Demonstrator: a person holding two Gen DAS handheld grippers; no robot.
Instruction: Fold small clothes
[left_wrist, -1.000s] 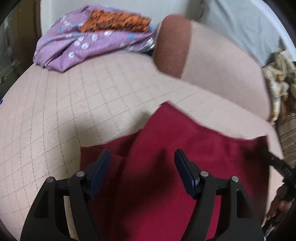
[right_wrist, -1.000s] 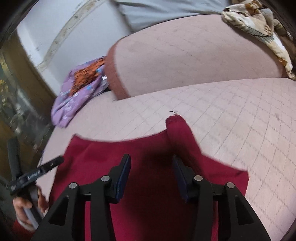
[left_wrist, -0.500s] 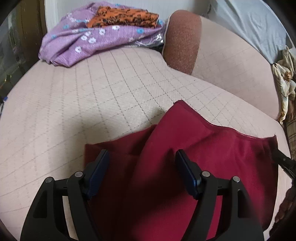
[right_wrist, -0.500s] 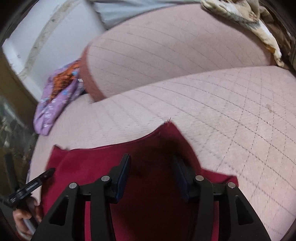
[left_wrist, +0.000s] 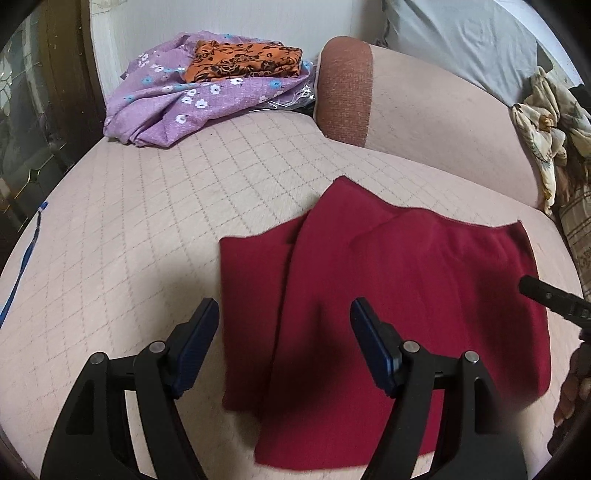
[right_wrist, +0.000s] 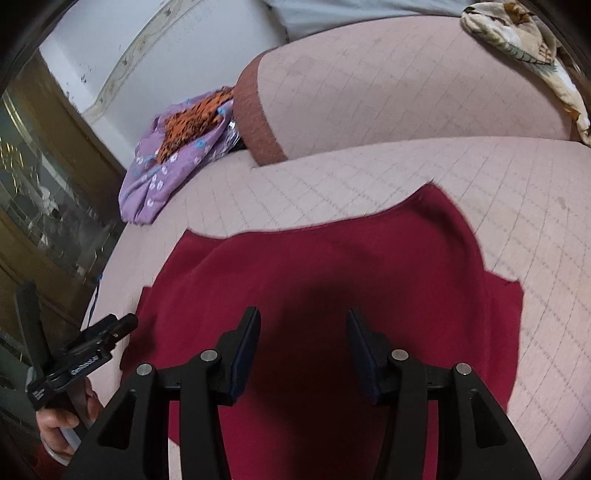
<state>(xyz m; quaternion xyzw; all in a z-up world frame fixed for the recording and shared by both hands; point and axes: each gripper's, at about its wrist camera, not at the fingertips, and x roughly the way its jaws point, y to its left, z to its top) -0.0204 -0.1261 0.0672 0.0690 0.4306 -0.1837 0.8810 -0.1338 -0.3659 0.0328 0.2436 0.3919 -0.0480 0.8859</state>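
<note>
A dark red garment (left_wrist: 406, 295) lies spread on the pink quilted seat (left_wrist: 147, 240), with one layer folded over its left part and a pointed corner toward the back. My left gripper (left_wrist: 284, 314) hovers open above its left edge, nothing between the fingers. My right gripper (right_wrist: 303, 317) hangs open over the middle of the same red garment (right_wrist: 332, 258), holding nothing. One finger of the right gripper (left_wrist: 532, 288) shows at the cloth's right side in the left wrist view. In the right wrist view the left gripper (right_wrist: 122, 325) sits at the cloth's left edge, held by a hand (right_wrist: 59, 432).
A purple flowered cloth (left_wrist: 177, 99) with a folded orange-and-black cloth (left_wrist: 243, 62) on it lies at the back left. A pink bolster with a brown end (left_wrist: 347, 88) runs along the back. A cream patterned cloth (left_wrist: 546, 122) sits at the right. A blue cord (left_wrist: 26, 258) hangs at the seat's left edge.
Both grippers have drawn back from the red garment, so more of it shows. The left gripper's left finger now stands over bare seat. The garment lies flatter.
</note>
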